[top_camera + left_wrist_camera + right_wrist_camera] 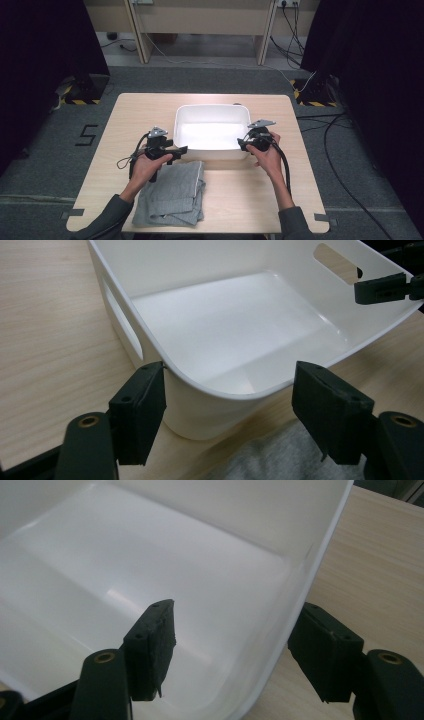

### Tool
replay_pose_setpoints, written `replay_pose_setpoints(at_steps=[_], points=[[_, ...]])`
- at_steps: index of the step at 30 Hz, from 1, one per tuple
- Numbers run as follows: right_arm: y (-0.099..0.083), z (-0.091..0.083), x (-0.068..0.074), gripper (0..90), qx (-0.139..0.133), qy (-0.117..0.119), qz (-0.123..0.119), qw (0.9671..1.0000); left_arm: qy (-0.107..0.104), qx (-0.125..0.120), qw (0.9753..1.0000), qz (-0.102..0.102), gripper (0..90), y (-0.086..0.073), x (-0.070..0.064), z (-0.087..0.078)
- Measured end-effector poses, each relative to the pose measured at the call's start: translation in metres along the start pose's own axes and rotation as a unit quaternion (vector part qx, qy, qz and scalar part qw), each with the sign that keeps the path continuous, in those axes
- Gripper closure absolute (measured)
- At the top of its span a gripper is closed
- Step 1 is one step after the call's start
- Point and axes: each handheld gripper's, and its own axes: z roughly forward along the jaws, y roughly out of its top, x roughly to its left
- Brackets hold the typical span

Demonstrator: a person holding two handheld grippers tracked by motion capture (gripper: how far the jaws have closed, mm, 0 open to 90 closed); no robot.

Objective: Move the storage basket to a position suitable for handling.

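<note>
Here my open right gripper (227, 650) straddles the near-right rim of the stiff, probably light tub (212, 112); left gripper (240, 415) open.

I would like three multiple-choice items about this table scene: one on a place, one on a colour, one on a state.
1. Where does the grey cloth lie?
A. inside the tub
B. on the table, on the person's side of the tub
C. on the floor

2. What colour is the tub?
A. white
B. blue
C. black

3. How are the jaws of the right hand-held gripper?
A. shut on the cloth
B. shut with nothing between
C. open, one on each side of the tub wall

Answers: 1 B, the high view shows it folded on the table before the tub; 2 A, all views show white plastic; 3 C, the right gripper view shows the rim passing between them.
</note>
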Motion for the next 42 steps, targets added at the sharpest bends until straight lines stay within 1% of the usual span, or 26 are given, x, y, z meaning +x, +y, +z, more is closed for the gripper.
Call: replay_pose_setpoints(at_steps=[3,4,5,6,10,13,16,17,21,23,24,25,27,28,29,30,31,33,35,38,39,40,41,42], points=[[0.003,0.002,0.003,36.7,0.001,0.003,-0.001,1.0000,0.001,0.000,1.0000,0.000,29.5,-0.001,0.003,-0.003],[0.003,0.003,0.003,36.7,0.000,0.004,-0.007,1.0000,0.003,0.001,1.0000,0.001,29.4,-0.001,0.003,-0.004],[0.003,0.003,0.005,36.7,0.000,0.005,-0.003,1.0000,0.004,0.001,1.0000,0.001,29.3,-0.002,0.003,-0.005],[0.003,0.003,0.006,36.6,-0.001,0.006,-0.006,1.0000,0.004,0.000,1.0000,0.002,29.2,-0.003,0.004,-0.006],[0.003,0.003,0.010,36.5,-0.002,0.014,-0.004,0.9999,0.006,0.000,1.0000,-0.001,29.1,-0.006,0.007,-0.011],[0.004,0.004,0.014,36.5,-0.001,0.013,-0.011,0.9999,0.007,0.000,1.0000,-0.002,28.9,-0.007,0.008,-0.013],[0.004,0.004,0.017,36.5,0.000,0.013,-0.009,0.9999,0.006,0.001,1.0000,-0.002,28.9,-0.008,0.009,-0.016],[0.004,0.003,0.018,36.5,0.001,0.013,-0.013,0.9998,0.008,0.002,1.0000,-0.002,28.8,-0.008,0.010,-0.017],[0.004,0.002,0.022,36.3,0.002,0.014,-0.011,0.9998,0.006,-0.001,1.0000,-0.003,28.8,-0.010,0.011,-0.019],[0.003,0.002,0.022,36.3,-0.002,0.016,-0.004,0.9999,0.008,-0.001,1.0000,-0.001,28.8,-0.011,0.010,-0.019],[0.003,0.003,0.021,36.1,-0.004,0.017,-0.006,0.9998,0.008,-0.001,1.0000,-0.001,28.8,-0.011,0.010,-0.019],[0.002,0.003,0.021,35.9,-0.005,0.018,0.000,0.9998,0.007,-0.001,1.0000,-0.002,29.0,-0.011,0.010,-0.019],[0.001,0.003,0.020,35.7,-0.010,0.018,-0.002,0.9998,0.006,-0.004,1.0000,-0.006,29.6,-0.011,0.011,-0.020],[0.001,0.002,0.020,32.7,-0.013,0.020,0.003,0.9997,0.003,-0.007,0.9999,-0.009,29.2,-0.012,0.011,-0.020],[0.000,0.000,0.021,27.2,-0.018,0.018,0.010,0.9996,0.002,-0.009,0.9999,-0.011,27.3,-0.012,0.012,-0.021],[0.000,-0.003,0.021,24.6,-0.018,0.008,0.011,0.9997,0.005,-0.012,0.9998,-0.011,25.5,-0.013,0.012,-0.024],[0.000,-0.008,0.022,24.2,-0.026,-0.005,0.003,0.9997,0.006,-0.015,0.9998,-0.011,25.2,-0.013,0.012,-0.025],[0.000,-0.019,0.023,22.6,-0.045,-0.012,0.000,0.9989,0.001,-0.020,0.9997,-0.015,24.3,-0.015,0.013,-0.032],[-0.001,-0.030,0.024,22.5,-0.060,-0.002,0.006,0.9982,-0.001,-0.025,0.9996,-0.015,23.0,-0.016,0.012,-0.040],[-0.003,-0.043,0.027,22.1,-0.072,0.002,0.002,0.9974,-0.004,-0.033,0.9993,-0.014,21.8,-0.020,0.011,-0.050],[-0.005,-0.047,0.028,22.2,-0.076,0.004,0.001,0.9971,-0.008,-0.031,0.9994,-0.011,21.3,-0.026,0.011,-0.057],[-0.005,-0.047,0.028,22.2,-0.076,0.004,0.001,0.9971,-0.008,-0.031,0.9994,-0.011,21.1,-0.026,0.011,-0.057],[-0.011,-0.053,0.033,22.1,-0.082,0.013,-0.002,0.9966,-0.008,-0.028,0.9995,-0.009,21.1,-0.029,0.011,-0.060],[-0.014,-0.055,0.036,22.2,-0.085,0.018,0.000,0.9962,-0.008,-0.028,0.9995,-0.009,21.0,-0.029,0.011,-0.060]])
